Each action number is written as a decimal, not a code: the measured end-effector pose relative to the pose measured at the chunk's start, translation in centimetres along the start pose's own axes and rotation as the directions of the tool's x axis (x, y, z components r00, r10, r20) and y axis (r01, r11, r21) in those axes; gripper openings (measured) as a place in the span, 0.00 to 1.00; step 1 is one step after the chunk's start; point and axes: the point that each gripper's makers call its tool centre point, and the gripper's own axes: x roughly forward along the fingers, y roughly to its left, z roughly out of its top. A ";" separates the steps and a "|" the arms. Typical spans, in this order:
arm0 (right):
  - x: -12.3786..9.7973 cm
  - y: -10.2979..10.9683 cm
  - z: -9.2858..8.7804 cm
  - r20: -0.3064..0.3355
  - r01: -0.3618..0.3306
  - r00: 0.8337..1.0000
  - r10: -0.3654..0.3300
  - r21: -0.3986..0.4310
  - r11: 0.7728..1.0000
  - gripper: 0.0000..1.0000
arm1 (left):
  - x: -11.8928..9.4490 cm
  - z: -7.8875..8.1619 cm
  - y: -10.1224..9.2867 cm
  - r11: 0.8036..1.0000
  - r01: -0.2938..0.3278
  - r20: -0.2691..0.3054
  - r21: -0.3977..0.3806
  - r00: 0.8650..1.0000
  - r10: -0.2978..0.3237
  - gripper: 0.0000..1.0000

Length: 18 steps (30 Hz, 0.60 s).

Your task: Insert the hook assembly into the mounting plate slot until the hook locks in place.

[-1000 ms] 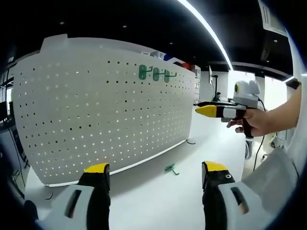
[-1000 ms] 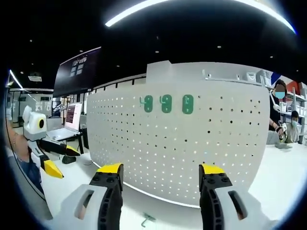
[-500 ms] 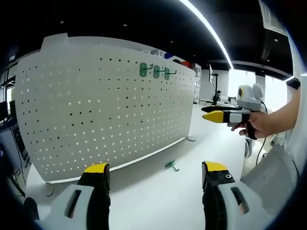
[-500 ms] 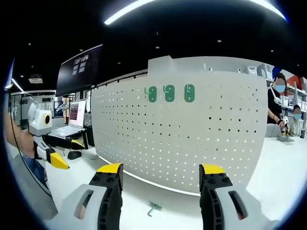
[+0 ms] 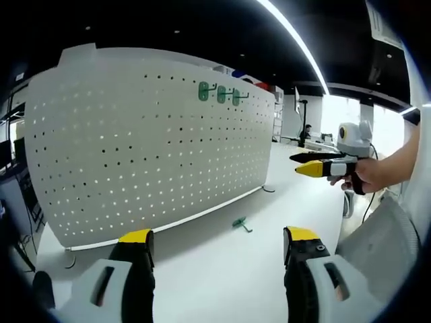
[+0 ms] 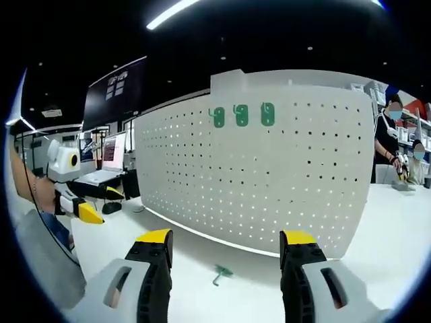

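We hold the left gripper (image 5: 214, 243) low over the white table (image 5: 222, 269), jaws spread and empty. The right gripper (image 6: 224, 245) is likewise parted, holding nothing; in the left gripper view a hand (image 5: 369, 176) keeps it level, tips towards the pegboard (image 5: 141, 141). A green hook (image 6: 221, 273) lies on the table near the board's foot. Three green hooks (image 6: 241, 115), probably mounted, sit high up.

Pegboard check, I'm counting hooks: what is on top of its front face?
Three green hooks sit on the pegboard near its top edge. A fourth hook lies on the table.
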 end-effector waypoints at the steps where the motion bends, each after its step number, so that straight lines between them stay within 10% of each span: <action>1: -0.1 0.0 -0.2 -0.006 -0.002 1.000 0.002 0.005 1.000 0.62 | -0.1 -0.2 0.0 1.000 -0.001 -0.004 0.000 1.000 0.001 0.81; 18: -1.4 0.8 -2.6 -0.068 -0.017 0.998 0.019 0.037 0.999 0.63 | -1.3 -1.8 0.4 1.000 -0.004 -0.039 -0.009 0.999 0.004 0.80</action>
